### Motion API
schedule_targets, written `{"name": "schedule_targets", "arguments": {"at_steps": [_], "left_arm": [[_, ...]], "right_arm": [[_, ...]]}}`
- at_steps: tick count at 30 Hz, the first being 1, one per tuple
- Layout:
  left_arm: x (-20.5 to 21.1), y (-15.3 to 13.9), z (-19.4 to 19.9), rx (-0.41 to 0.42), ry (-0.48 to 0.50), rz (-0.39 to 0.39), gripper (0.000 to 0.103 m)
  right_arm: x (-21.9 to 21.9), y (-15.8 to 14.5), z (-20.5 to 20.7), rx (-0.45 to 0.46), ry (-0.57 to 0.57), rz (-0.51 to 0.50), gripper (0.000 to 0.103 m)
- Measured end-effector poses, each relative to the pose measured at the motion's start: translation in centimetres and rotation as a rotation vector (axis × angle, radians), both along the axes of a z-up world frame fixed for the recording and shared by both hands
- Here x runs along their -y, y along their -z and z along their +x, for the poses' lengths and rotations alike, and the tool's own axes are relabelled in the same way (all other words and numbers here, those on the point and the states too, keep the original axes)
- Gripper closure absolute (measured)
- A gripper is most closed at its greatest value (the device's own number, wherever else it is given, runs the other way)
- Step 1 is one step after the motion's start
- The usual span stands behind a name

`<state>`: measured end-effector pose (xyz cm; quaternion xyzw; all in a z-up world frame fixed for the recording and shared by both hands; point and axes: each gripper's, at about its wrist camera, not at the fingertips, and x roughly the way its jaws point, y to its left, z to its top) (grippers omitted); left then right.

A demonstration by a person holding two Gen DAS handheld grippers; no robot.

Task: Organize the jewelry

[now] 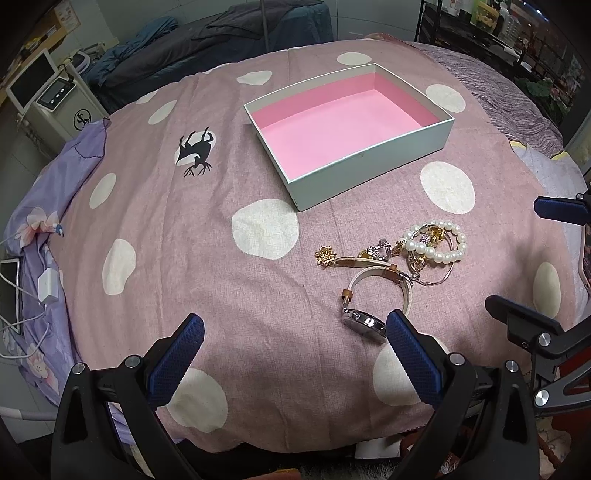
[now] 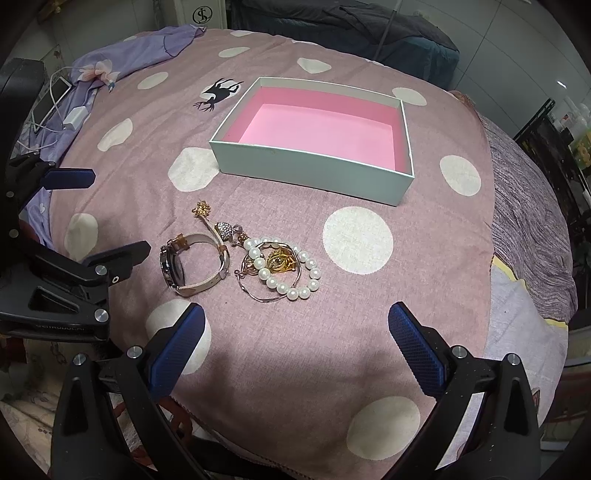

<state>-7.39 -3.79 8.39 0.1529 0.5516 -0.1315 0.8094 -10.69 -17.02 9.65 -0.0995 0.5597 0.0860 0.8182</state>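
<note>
An open box (image 1: 373,168) with pale green walls and a pink inside stands empty on a pink dotted cloth; it also shows in the right wrist view (image 2: 314,170). In front of it lies a jewelry pile: a white-strapped watch (image 1: 364,321) (image 2: 175,266), a pearl bracelet (image 1: 448,254) (image 2: 295,288), a gold flower piece (image 1: 324,255) (image 2: 201,209), a rhinestone heart charm (image 2: 225,229) and thin gold chains (image 2: 258,291). My left gripper (image 1: 295,332) is open and empty, just left of the watch. My right gripper (image 2: 295,328) is open and empty, just short of the pearls.
A lilac floral cloth (image 1: 40,206) lies at the table's left edge with a tablet, a charger (image 1: 48,286) and white cables. A white machine (image 1: 55,96) and a dark sofa (image 1: 207,37) stand beyond the table. Shelves (image 1: 517,33) stand at the back right.
</note>
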Motion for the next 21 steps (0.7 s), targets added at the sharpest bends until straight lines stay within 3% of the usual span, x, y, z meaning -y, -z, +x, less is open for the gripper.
{"name": "schedule_targets", "arguments": {"at_steps": [21], "left_arm": [[-0.17,0.18,0.07,-0.001,-0.019,-0.002,0.006]], "right_arm": [[0.22,-0.15,0.04,0.002,0.003,-0.001,0.005]]}}
